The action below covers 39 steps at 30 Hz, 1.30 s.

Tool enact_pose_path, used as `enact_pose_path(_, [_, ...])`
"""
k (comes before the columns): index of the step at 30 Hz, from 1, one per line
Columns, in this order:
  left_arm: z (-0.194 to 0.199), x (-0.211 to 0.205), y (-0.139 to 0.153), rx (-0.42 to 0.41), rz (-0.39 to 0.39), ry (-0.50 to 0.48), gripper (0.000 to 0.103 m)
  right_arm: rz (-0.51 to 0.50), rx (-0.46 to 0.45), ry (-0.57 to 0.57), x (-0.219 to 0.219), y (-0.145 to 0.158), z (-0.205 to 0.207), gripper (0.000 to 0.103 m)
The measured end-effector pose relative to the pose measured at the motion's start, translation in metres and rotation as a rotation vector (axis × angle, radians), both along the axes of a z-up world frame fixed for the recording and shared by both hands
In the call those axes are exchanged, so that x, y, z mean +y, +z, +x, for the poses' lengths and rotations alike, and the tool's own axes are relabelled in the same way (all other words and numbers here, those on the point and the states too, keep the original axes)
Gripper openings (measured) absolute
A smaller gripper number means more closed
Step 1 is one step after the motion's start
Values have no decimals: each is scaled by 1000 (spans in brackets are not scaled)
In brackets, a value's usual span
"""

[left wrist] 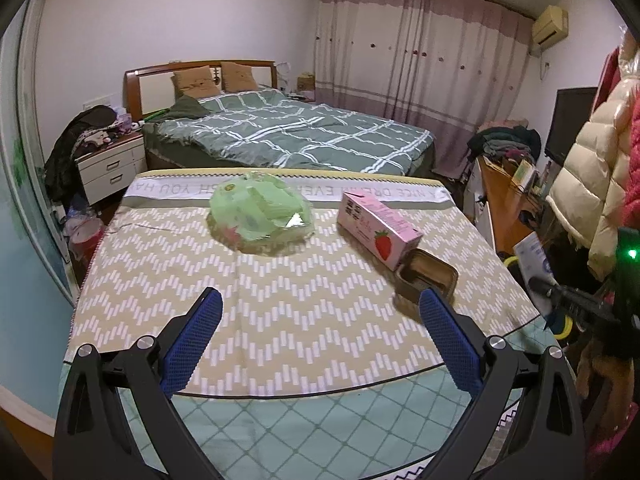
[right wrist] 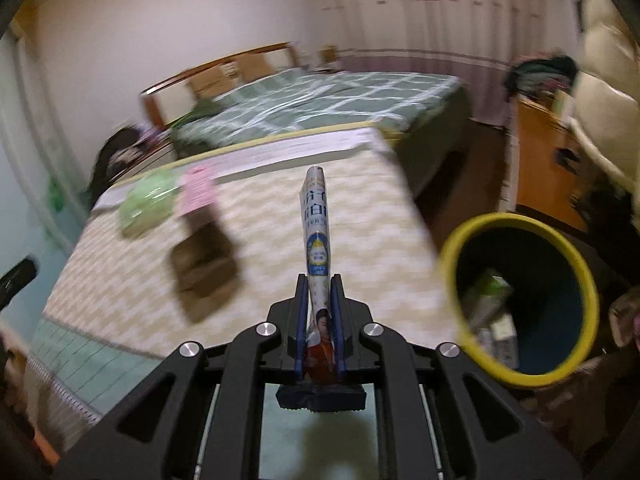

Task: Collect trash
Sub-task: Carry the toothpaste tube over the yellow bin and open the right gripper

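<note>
While your left gripper (left wrist: 320,308) hovers over the near part of the table (left wrist: 280,312), its blue pads stand wide apart with nothing between them. Ahead of it, on the zigzag cloth, a crumpled green plastic bag (left wrist: 260,216) lies near the far edge, a pink strawberry carton (left wrist: 378,228) lies on its side to the right of the bag, and a small brown tray (left wrist: 430,276) sits touching the carton's near end, just beyond your right-hand pad. Behind the table you see a bed (left wrist: 288,132) with a green checked quilt.

From the right wrist, your right gripper (right wrist: 320,304) is clamped on a flattened white and blue wrapper (right wrist: 317,232), which sticks forward and up from between the nearly closed pads. To the right of it, beside the table, stands a dark bin with a yellow rim (right wrist: 520,300), with several cartons lying inside. This view is blurred, so the bag, carton and tray at the left show only as smears.
</note>
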<state>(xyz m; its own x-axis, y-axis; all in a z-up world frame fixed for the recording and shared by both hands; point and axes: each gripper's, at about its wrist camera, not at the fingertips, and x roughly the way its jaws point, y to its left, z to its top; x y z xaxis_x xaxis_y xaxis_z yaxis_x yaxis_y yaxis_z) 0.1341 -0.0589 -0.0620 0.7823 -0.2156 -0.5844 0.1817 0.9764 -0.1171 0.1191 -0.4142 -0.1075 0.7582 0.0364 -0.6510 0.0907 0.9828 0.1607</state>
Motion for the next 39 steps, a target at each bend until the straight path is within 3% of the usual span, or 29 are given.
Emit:
enact_pose_path(9, [7,-30,-5,20,22,-73,97,4,11,-231,-71,-13,1,11])
enact_pose_path(18, [12,-47,-8,36,34,-116,97,-6,17,-386,-97,-24,-1,13])
enact_pose_path(20, [13,-51,-8,38,35,-125,97,8,16,-395,-101,-26,-1,13])
enact_pose_path(22, [15,-53,-8,40,35,-132,97,8,11,-405,-101,-25,0,21])
enact_pose_path(24, [16,-56,-8,44,36,-141,97,9,3,-416,-102,-25,-1,41])
enact_pose_path(39, [39,-85,-20,129,82,-288,97,-13,-5,-398,-95,-22,0,42])
